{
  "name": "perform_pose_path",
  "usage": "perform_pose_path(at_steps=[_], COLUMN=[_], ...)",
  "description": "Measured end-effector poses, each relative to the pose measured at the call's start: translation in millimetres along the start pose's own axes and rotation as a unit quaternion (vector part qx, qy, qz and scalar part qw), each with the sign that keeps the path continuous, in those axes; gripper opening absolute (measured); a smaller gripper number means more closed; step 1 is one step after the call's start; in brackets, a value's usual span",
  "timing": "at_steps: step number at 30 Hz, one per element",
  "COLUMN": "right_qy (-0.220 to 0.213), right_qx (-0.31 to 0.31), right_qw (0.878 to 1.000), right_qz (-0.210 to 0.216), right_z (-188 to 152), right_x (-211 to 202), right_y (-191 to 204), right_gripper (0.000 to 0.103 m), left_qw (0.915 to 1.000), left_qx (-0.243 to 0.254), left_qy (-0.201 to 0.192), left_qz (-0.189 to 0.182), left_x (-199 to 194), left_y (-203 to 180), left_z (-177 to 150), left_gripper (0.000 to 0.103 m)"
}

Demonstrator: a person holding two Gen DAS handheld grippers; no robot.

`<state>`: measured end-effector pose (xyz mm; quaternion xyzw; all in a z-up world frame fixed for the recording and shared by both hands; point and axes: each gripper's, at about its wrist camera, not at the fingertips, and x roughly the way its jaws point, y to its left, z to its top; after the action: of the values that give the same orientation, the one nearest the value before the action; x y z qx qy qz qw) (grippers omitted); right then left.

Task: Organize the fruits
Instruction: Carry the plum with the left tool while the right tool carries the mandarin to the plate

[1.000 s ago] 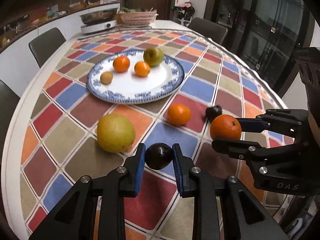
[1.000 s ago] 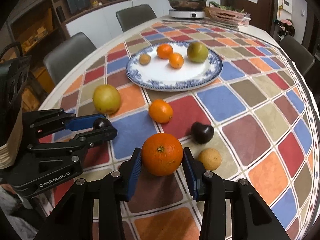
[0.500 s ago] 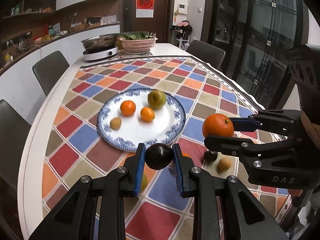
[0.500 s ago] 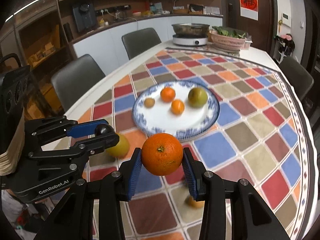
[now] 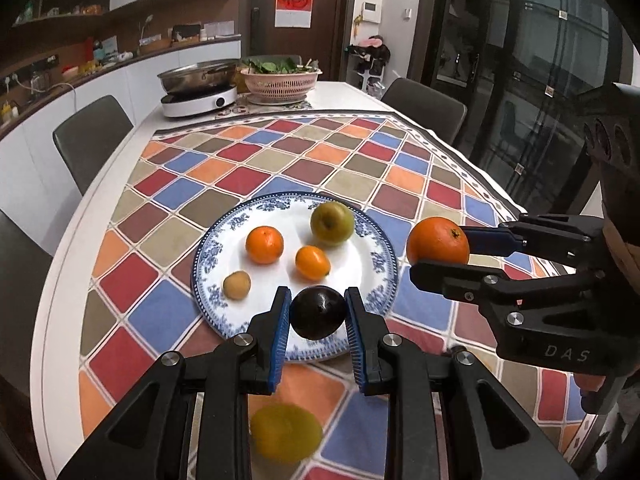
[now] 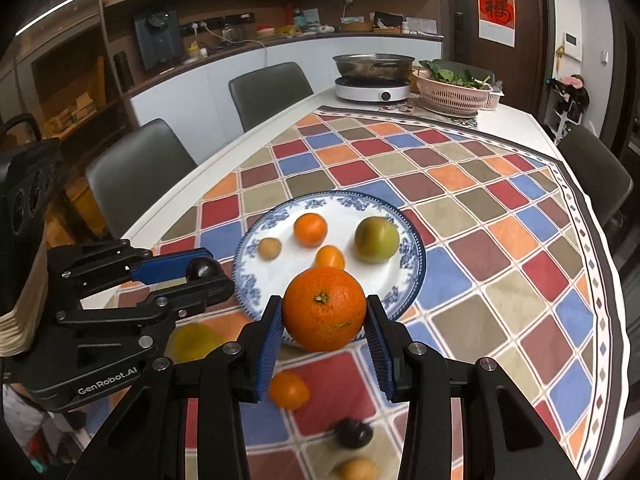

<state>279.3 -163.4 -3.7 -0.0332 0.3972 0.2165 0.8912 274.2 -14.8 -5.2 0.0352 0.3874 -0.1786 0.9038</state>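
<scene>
dark plum (image 5: 318,312) and orange (image 6: 324,308) held above plate (image 5: 376,248).

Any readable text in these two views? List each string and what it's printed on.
"DAS": on the body of the right tool, seen from the left wrist.
"GenRobot.AI": on the body of the left tool, seen from the right wrist.
One large red character on the door poster: a single Chinese character, too blurred to read for certain.
Labels on shelf items and the wall panel: too small to read.
</scene>
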Motion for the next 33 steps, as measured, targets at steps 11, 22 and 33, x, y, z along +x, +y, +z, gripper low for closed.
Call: perform_pose_path(at_steps=[11, 22, 33], right_qy=[0.033, 0.064, 0.074], right_qx=[0.004, 0.02, 0.038], right_qw=[0.999, 0.998, 0.996], right_qz=[-0.006, -0.013, -0.007], right_z=[23.4, 25.8, 25.1], right_x=[54.1, 91.5, 108.5], right_y=[-23.1, -39.8, -51.2], right_gripper=[0.041, 0.041, 0.042], left_qw=[0.9994, 0.9981, 0.9976], left_qx=[-0.005, 0.001, 0.003], left_qy=[0.034, 0.061, 0.069], left_qz=[-0.008, -0.007, 0.001], left_x=[55.3, 91.1, 101.7], left_y=[19.2, 29.6, 32.2], left_z=[20.9, 28.1, 32.3], left_gripper=[0.027, 0.027, 0.039])
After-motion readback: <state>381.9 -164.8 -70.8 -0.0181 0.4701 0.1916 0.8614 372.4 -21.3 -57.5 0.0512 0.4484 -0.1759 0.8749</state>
